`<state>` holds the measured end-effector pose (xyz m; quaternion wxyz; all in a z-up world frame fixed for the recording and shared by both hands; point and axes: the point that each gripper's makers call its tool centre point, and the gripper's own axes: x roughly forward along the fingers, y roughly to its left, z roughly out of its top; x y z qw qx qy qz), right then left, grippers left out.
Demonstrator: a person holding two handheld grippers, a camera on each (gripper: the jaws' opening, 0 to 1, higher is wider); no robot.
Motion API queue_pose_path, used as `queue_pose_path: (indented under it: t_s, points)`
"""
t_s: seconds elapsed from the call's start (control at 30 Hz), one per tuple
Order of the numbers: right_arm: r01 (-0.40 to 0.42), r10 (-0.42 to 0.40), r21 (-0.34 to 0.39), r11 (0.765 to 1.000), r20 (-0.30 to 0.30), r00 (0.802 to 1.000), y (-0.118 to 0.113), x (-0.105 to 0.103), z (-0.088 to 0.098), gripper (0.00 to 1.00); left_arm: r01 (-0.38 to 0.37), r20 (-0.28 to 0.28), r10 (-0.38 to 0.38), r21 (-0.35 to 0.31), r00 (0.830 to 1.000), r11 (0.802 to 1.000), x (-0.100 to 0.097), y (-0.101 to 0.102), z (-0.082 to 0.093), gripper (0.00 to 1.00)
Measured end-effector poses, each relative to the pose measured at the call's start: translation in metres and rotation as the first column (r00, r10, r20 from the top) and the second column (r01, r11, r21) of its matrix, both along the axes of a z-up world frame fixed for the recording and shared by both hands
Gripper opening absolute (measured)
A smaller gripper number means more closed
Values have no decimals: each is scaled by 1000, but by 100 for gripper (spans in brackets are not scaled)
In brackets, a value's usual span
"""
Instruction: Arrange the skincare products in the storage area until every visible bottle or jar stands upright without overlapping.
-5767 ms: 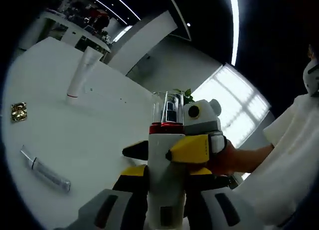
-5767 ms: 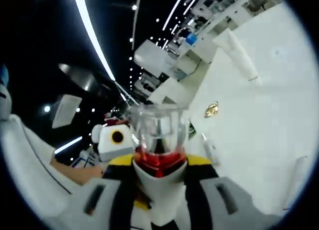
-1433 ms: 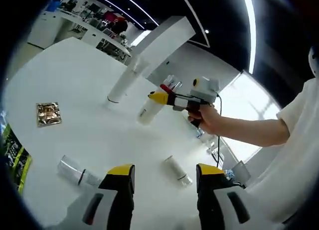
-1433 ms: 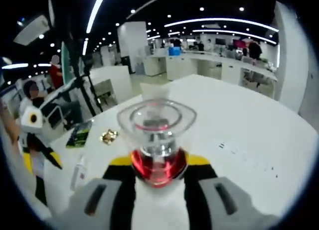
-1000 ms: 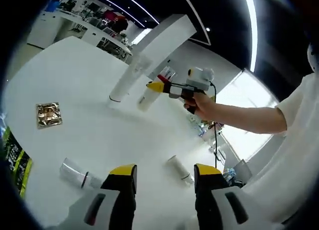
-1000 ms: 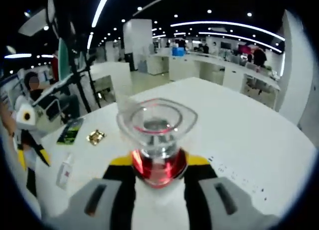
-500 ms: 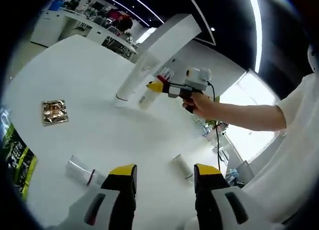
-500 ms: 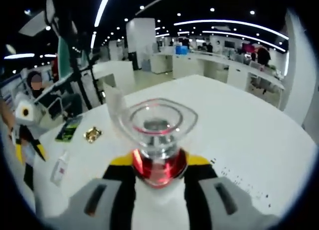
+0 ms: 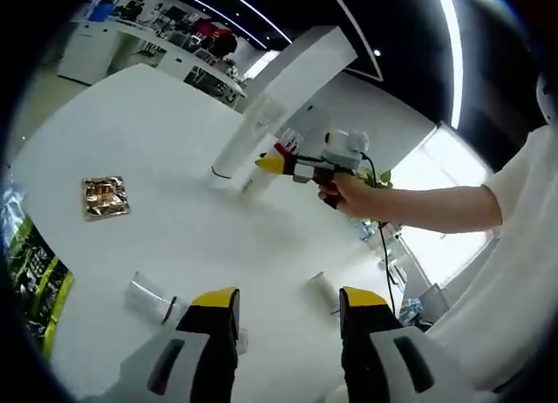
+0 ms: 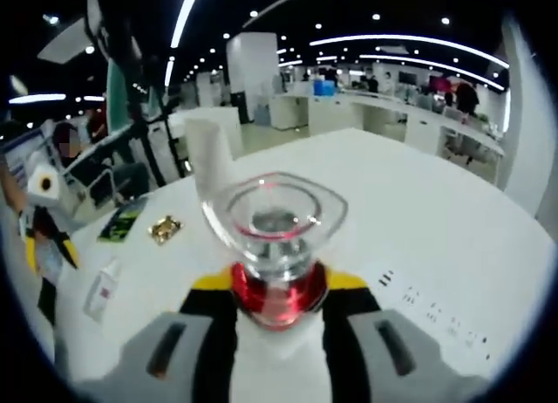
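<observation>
Left hand-held gripper (image 9: 283, 320) has jaws apart, nothing between them, hovering over the white counter (image 9: 131, 150). Right hand-held gripper (image 10: 277, 290) is clamped on a white bottle (image 10: 279, 351) with a red collar and clear cap (image 10: 274, 218), cap pointing away from the camera. In the left gripper view the right hand-held gripper (image 9: 275, 163), held by a person's hand (image 9: 349, 194), carries that bottle (image 9: 257, 178) low over the counter, just beside a tall white tube (image 9: 240, 146) standing upright. A gold packet (image 9: 106, 196) lies flat, well apart from the tube. A small clear bottle (image 9: 150, 297) lies on its side near the left jaw; a small white bottle (image 9: 324, 290) lies near the right jaw. Green-and-black booklet (image 9: 35, 268) at counter edge.
</observation>
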<state>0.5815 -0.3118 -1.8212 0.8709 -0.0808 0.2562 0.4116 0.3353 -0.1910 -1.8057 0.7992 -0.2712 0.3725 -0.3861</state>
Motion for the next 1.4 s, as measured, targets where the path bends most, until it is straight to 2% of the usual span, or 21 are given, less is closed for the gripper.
queue_pose_path:
  t_s: [0.23, 0.37, 0.47, 0.57, 0.67, 0.87, 1.07, 1.13, 1.17, 1.27, 1.3, 1.37, 1.4]
  points:
    - [-4, 3, 18, 1000, 40, 999, 1, -1, 2, 36, 4, 3, -5, 4, 1000, 1000, 0, -2, 0, 47]
    - [14, -16, 36, 999, 43, 999, 2, 0, 2, 37, -2, 4, 2, 0, 1000, 1000, 1, -2, 1, 47]
    - [18, -18, 39, 999, 1, 1000, 4, -3, -1, 38, 2, 3, -2, 4, 1000, 1000, -1, -1, 1, 47]
    - [15, -16, 38, 999, 5, 1000, 5, -3, 0, 39, 1, 4, -1, 5, 1000, 1000, -1, -1, 1, 47]
    - [33, -32, 51, 998, -14, 999, 3, -4, 1, 44, -1, 5, 1, 4, 1000, 1000, -2, -1, 1, 47]
    - [37, -36, 10, 999, -39, 999, -8, -15, -4, 49, -2, 9, 2, 1, 1000, 1000, -2, -3, 1, 47]
    - [37, -36, 32, 999, -13, 999, -16, -17, 26, 57, 10, 15, -10, -5, 1000, 1000, -4, -8, 2, 47]
    - [29, -29, 56, 998, 3, 1000, -18, -16, 49, 60, 15, 21, -14, -7, 1000, 1000, -4, -9, 3, 47]
    - [26, -27, 60, 998, 13, 1000, -18, -15, 54, 60, 16, 23, -16, -8, 1000, 1000, -5, -9, 3, 47]
    - [-3, -2, 56, 998, 88, 996, -17, -12, 90, 60, 19, 37, -19, -8, 999, 1000, -7, -7, 7, 47]
    - [-2, -10, 99, 995, 119, 993, -13, -10, 107, 60, 18, 41, -18, -8, 999, 1000, -8, -7, 8, 47]
    - [-9, -1, 119, 993, 86, 996, -10, -14, 114, 53, 16, 50, -16, -8, 999, 1000, -10, -5, 11, 47]
    - [-15, 11, 113, 993, 39, 999, -8, -17, 115, 50, 14, 56, -14, -7, 998, 1000, -12, -4, 13, 47]
